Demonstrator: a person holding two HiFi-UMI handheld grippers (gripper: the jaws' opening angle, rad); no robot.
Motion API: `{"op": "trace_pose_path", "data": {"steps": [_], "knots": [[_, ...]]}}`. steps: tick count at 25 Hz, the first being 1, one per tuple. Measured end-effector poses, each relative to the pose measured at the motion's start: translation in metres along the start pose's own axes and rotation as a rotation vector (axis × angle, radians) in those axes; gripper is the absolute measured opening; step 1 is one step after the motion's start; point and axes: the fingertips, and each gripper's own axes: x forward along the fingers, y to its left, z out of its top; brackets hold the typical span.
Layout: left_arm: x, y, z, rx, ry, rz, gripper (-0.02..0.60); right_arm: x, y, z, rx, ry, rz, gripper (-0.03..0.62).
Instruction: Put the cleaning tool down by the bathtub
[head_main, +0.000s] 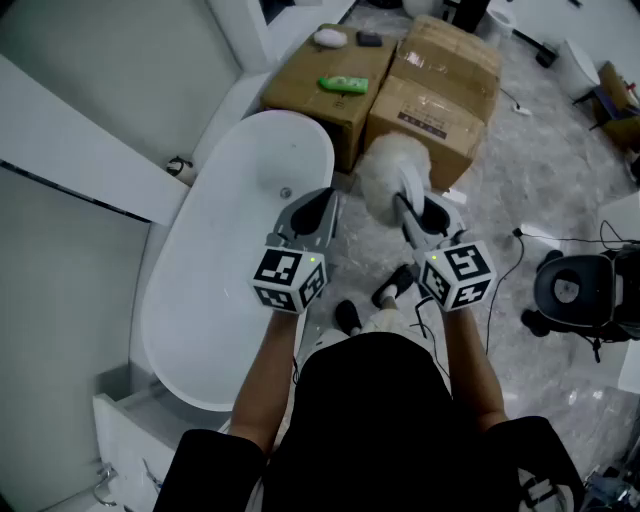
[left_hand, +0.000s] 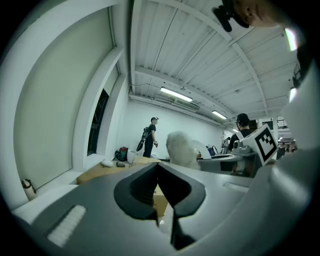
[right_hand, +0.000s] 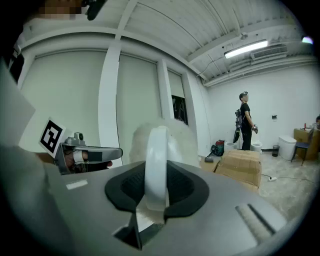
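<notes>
White cleaning tool (head_main: 392, 172) and bathtub (head_main: 205, 300), brown cardboard boxes (head_main: 440, 90), grey marbled floor (head_main: 545, 190).

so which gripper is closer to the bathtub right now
Left. The left gripper hangs over the rim of the bathtub; the right gripper, clamped on the cleaning tool, is off beside it, over the floor near the cardboard boxes.

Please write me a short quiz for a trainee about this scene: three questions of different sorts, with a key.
1. True or false: the left gripper holds the white fluffy brush.
2. Where does the green object lie? A) on a cardboard box B) in the bathtub C) on the floor
3. Fill in: the right gripper has its jaws shut on the brush's ____.
Key: 1 false; 2 A; 3 handle.
</notes>
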Motion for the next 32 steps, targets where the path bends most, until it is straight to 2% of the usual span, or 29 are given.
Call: {"op": "trace_pose_path", "data": {"steps": [10, 17, 32], "knots": [[0.004, 0.005, -0.004, -0.013, 0.004, 0.013, -0.002, 0.004, -0.004, -0.002, -0.005, 0.0, -0.005, 0.092], [0.01, 0.012, -0.012, -0.01, 0.039, 0.012, -0.002, 0.009, -0.013, -0.002, -0.013, 0.007, -0.018, 0.092], [0.084, 0.038, -0.003, 0.023, 0.069, 0.044, -0.002, 0.064, -0.077, 0.011, 0.002, 0.017, 0.019, 0.094]]}}
